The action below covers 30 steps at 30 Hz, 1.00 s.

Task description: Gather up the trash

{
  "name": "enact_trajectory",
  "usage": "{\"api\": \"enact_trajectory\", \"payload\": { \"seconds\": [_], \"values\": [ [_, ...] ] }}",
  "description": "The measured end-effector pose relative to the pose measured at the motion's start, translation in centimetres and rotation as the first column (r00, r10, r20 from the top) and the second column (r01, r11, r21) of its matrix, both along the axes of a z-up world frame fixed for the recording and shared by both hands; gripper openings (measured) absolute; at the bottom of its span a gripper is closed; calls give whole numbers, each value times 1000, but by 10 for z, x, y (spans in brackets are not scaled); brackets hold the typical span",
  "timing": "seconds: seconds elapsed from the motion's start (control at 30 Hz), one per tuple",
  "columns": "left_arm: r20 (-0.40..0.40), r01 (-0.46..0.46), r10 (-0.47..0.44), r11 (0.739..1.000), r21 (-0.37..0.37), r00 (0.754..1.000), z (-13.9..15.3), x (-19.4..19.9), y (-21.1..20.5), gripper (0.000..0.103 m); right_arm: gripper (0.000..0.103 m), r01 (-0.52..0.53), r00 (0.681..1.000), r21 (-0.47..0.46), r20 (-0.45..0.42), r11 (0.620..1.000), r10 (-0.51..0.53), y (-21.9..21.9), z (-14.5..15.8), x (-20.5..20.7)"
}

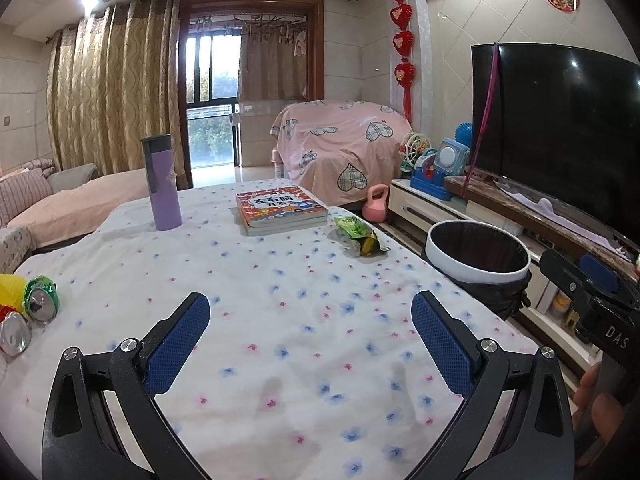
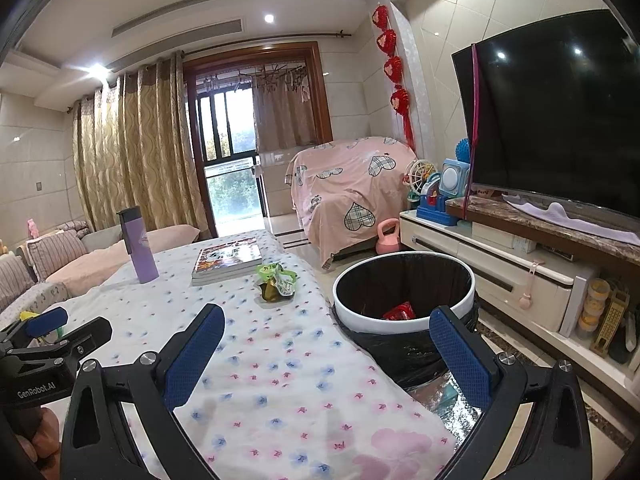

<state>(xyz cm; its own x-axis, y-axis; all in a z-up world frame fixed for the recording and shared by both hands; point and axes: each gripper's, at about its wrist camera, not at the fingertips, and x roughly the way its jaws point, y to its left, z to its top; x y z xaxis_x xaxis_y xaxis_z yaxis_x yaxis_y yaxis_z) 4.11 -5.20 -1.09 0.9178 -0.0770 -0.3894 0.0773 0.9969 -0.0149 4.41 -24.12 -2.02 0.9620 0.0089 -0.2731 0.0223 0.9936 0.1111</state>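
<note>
Between pickups: both jaws spread and empty, left gripper [image 1: 310,312] and right gripper [image 2: 328,326] above the tabletop [image 2: 280,368]. Red scrap [image 2: 400,312] already in the bin [image 2: 404,322]. Next: reach forward, pinch the green wrapper [image 2: 276,280] near the books [image 2: 226,260], carry to bin. Crushed cans [image 1: 30,312] waiting far left.

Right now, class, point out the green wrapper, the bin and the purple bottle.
Green wrapper [image 2: 276,285], right wrist view, on its crumpled middle.
Bin [image 2: 404,325], right wrist view, on its white front rim.
Purple bottle [image 1: 164,196], left wrist view, on its purple body.
</note>
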Motion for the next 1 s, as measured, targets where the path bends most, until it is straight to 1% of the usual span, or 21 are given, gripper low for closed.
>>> {"api": "enact_trajectory", "payload": {
  "seconds": [0.73,1.0],
  "values": [
    [-6,7,-7,1000,7,1000,-5,7,-2,103,103,-13,1000,9,-7,1000,14,7,2,-2],
    [-22,12,-12,1000,3,1000,-7,9,-1,103,103,-25,999,10,-19,1000,25,14,2,-3]
  ]
}}
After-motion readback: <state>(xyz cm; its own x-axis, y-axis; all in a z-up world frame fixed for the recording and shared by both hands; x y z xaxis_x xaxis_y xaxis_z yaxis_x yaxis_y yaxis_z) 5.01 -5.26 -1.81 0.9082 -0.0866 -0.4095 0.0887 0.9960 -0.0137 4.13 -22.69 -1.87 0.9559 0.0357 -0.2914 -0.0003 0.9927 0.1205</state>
